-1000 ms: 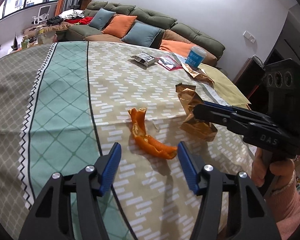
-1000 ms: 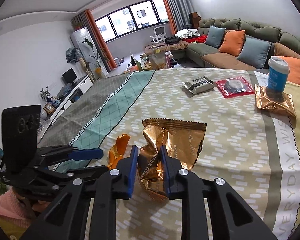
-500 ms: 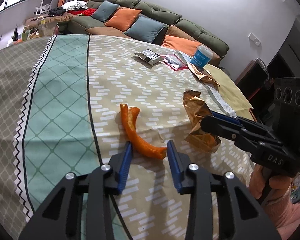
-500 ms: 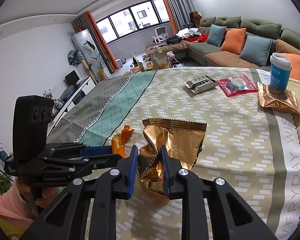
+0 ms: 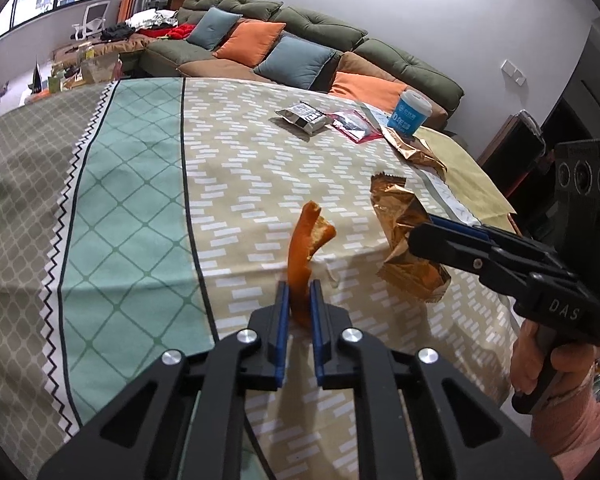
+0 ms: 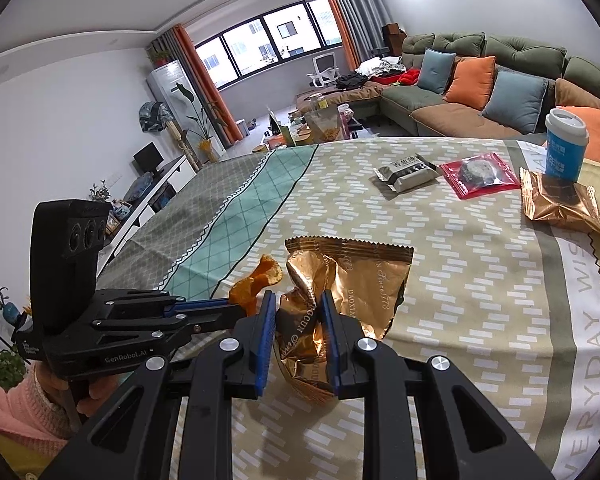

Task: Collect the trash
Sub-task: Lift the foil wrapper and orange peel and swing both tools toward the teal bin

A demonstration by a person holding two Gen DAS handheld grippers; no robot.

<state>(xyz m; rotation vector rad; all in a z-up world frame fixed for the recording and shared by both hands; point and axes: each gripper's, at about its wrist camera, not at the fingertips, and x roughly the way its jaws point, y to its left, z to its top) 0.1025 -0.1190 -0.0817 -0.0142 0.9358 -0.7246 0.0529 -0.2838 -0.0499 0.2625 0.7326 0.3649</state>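
My left gripper is shut on an orange peel and holds it lifted above the patterned tablecloth; the peel sticks up past the fingertips. The peel also shows in the right wrist view, held by the left gripper. My right gripper is shut on a crumpled gold snack wrapper and holds it just above the cloth. In the left wrist view the wrapper hangs from the right gripper at the right.
Farther back on the table lie a silver snack pack, a red packet, a second gold wrapper and a blue paper cup. A green sofa with cushions stands behind the table.
My left gripper closed on the orange peel and lifted it off the cloth, so it now stands upright. My right gripper kept hold of the gold wrapper and barely moved.
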